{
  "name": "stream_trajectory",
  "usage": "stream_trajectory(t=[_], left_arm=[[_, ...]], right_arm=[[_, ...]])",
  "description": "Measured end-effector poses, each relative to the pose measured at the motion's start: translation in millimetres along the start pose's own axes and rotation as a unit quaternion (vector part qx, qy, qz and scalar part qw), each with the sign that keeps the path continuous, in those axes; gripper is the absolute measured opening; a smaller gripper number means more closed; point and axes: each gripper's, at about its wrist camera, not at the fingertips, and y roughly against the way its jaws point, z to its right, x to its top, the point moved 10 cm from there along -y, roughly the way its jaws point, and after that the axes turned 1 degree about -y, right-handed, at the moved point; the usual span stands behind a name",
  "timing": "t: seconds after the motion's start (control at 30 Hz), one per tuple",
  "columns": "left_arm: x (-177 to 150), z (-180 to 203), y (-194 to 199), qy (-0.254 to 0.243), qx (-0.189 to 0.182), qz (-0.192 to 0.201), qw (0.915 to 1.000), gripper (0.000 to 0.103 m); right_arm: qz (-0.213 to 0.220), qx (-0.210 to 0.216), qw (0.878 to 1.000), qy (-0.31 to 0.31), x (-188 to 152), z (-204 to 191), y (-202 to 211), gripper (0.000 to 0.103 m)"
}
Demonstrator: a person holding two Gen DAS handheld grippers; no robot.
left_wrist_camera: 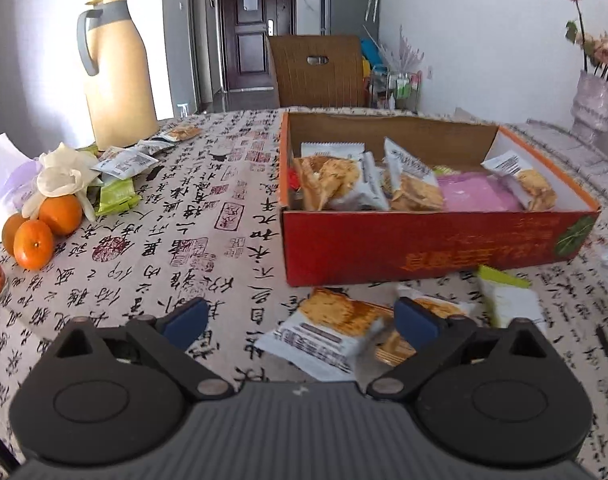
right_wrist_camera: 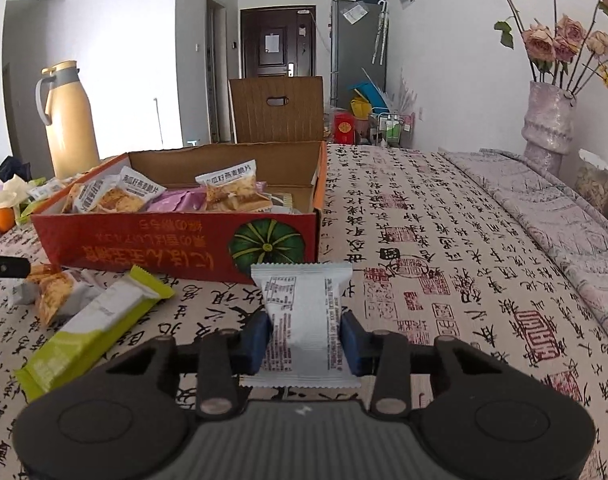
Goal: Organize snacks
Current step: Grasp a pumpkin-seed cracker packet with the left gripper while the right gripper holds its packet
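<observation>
Red box [right_wrist_camera: 175, 248] ahead, green bar [right_wrist_camera: 91, 328] left

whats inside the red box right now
The red box holds several white cracker packets leaning on each other and a flat pink packet. Whatever lies beneath them is covered.
</observation>
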Motion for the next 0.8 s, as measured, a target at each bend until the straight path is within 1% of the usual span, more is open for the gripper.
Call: stream_trajectory(t=[0.03, 0.23, 0.27, 0.3, 0.37, 0.47, 0.5, 0.57, 0.63, 0.8], left_arm=[[0, 0, -4, -0.003, -0.002, -0.006, 1.0, 0.095], [-8, 4, -19, -0.013, -0.019, -0.023, 0.9995, 0.093], [-8, 5, -20, -0.016, -0.021, -0.025, 0.9993, 0.091], [-10, 6, -22, -0.018, -0.023, -0.028, 0.9992, 0.086], [-13, 6, -26, -0.017, -0.025, -0.039, 0.9988, 0.078], [-17, 5, -30, -0.013, -0.027, -0.047, 0.9984, 0.072], [-17, 5, -30, -0.013, -0.029, -0.045, 0.9985, 0.062], [-15, 6, -27, -0.013, -0.037, -0.041, 0.9984, 0.048], [-16, 8, -24, -0.013, -0.047, -0.039, 0.998, 0.045], [-15, 8, -9, -0.016, -0.039, -0.017, 0.999, 0.044]], right_arm=[[0.0, 0.0, 1.0, -0.002, -1, 1, 1, 0.038], [0.0, -0.006, 1.0, -0.008, -4, 2, 5, 0.038], [-0.001, -0.006, 1.0, -0.009, -4, 2, 5, 0.038], [-0.001, -0.007, 1.0, -0.01, -4, 3, 6, 0.038], [-0.001, -0.005, 1.0, -0.012, -5, 2, 6, 0.038], [-0.002, -0.003, 1.0, -0.012, -7, -1, 7, 0.038], [-0.002, -0.002, 1.0, -0.012, -7, -2, 7, 0.038], [-0.002, -0.001, 1.0, -0.014, -8, -2, 7, 0.038], [-0.003, 0.003, 1.0, -0.015, -10, -5, 8, 0.038], [-0.003, 0.007, 1.0, -0.01, -11, -8, 10, 0.038]])
